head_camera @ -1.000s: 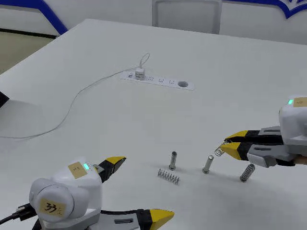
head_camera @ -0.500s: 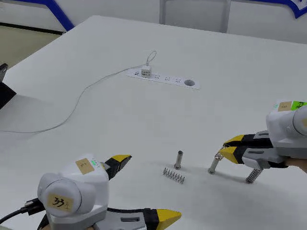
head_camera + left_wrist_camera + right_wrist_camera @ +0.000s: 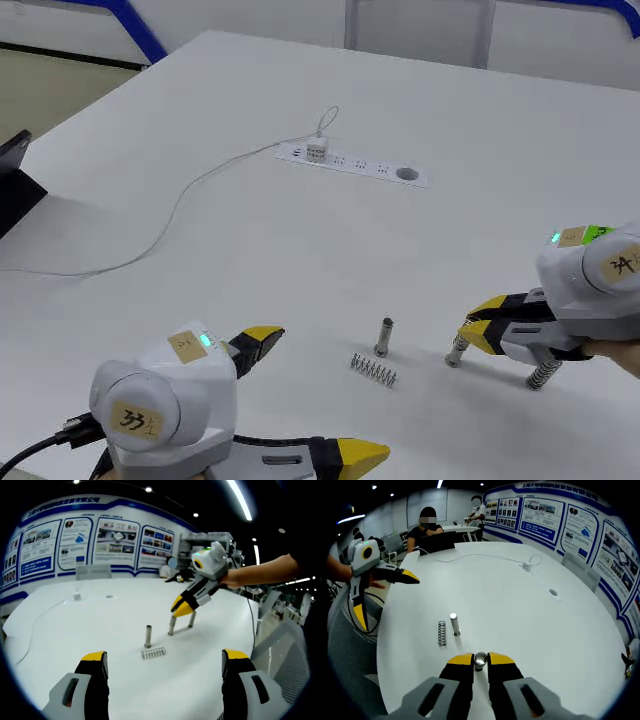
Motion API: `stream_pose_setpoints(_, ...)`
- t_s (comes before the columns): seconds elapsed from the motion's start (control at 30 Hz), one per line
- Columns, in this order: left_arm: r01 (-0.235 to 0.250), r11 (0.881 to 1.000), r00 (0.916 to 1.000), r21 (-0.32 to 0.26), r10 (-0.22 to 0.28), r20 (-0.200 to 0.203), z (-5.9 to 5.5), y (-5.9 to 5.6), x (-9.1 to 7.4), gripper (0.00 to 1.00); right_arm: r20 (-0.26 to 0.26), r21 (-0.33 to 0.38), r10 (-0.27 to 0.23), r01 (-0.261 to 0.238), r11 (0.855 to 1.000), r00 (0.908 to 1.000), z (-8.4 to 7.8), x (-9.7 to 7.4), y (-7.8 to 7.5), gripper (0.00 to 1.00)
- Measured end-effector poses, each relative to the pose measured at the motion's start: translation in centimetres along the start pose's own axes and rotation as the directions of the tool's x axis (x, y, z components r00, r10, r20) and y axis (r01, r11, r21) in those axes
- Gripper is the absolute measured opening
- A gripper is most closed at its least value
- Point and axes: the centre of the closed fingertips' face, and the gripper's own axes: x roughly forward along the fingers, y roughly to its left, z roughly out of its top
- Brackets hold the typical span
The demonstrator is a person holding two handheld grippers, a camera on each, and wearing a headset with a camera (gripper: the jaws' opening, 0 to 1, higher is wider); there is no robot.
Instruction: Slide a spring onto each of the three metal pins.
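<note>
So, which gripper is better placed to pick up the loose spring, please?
Probably left: the left gripper is open and facing the spring, while the right gripper is shut on a pin.

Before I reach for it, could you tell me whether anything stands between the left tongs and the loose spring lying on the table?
Nothing visible does: only bare table lies between the open left tongs and the loose spring. The bare pin stands just beyond the spring, not in the path.
</note>
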Motion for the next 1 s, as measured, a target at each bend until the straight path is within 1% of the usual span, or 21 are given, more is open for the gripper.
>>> stream_pose_setpoints(0.17, -0.009, 1.0, 0.9999, -0.024, 0.01, 0.005, 0.0, 0.4, -0.1, 0.95, -0.02, -0.016, 0.001, -0.001, 1.0, 0.9998, -0.5, 0.6, 0.2, 0.11)
stream_pose_setpoints(0.3, -0.003, 1.0, 1.0, -0.031, 0.003, 0.008, 0.1, 0.2, 0.0, 0.95, -0.033, -0.02, 0.006, -0.006, 1.0, 0.9994, -0.8, 1.1, 0.3, 0.11)
stream_pose_setpoints(0.4, 0.001, 1.0, 1.0, -0.027, -0.001, -0.005, -0.2, 0.1, 0.0, 0.95, -0.044, -0.029, 0.011, -0.012, 0.999, 0.999, -1.2, 1.4, 0.4, 0.11)
stream_pose_setpoints(0.6, 0.003, 1.0, 1.0, -0.027, -0.003, -0.005, -0.3, 0.2, 0.1, 0.95, -0.045, -0.018, 0.017, -0.018, 1.0, 0.9988, -1.5, 1.5, 0.5, 0.11)
stream_pose_setpoints(0.67, 0.005, 0.999, 1.0, -0.041, -0.005, -0.006, -0.3, 0.2, 0.0, 0.95, -0.049, -0.024, 0.021, -0.023, 0.999, 0.9986, -1.7, 1.6, 0.7, 0.11)
stream_pose_setpoints(0.8, -0.003, 0.999, 1.0, -0.048, 0.003, -0.007, -0.3, 0.4, 0.0, 0.95, -0.03, -0.01, 0.024, -0.024, 1.0, 0.9993, -1.5, 1.6, 0.7, 0.11)
stream_pose_setpoints(0.9, -0.005, 0.998, 1.0, -0.065, 0.005, -0.004, -0.3, 0.4, -0.1, 0.95, -0.03, -0.012, 0.023, -0.024, 1.0, 0.9993, -1.5, 1.5, 0.7, 0.11)
stream_pose_setpoints(0.97, -0.008, 0.997, 1.0, -0.072, 0.008, -0.002, -0.3, 0.5, -0.1, 0.95, -0.03, -0.001, 0.021, -0.021, 1.0, 0.9993, -1.5, 1.4, 0.7, 0.12)
stream_pose_setpoints(1.0, -0.011, 0.997, 0.9999, -0.074, 0.011, -0.001, -0.3, 0.6, -0.1, 0.94, -0.014, 0.009, 0.019, -0.019, 1.0, 0.9997, -1.4, 1.3, 0.7, 0.13)
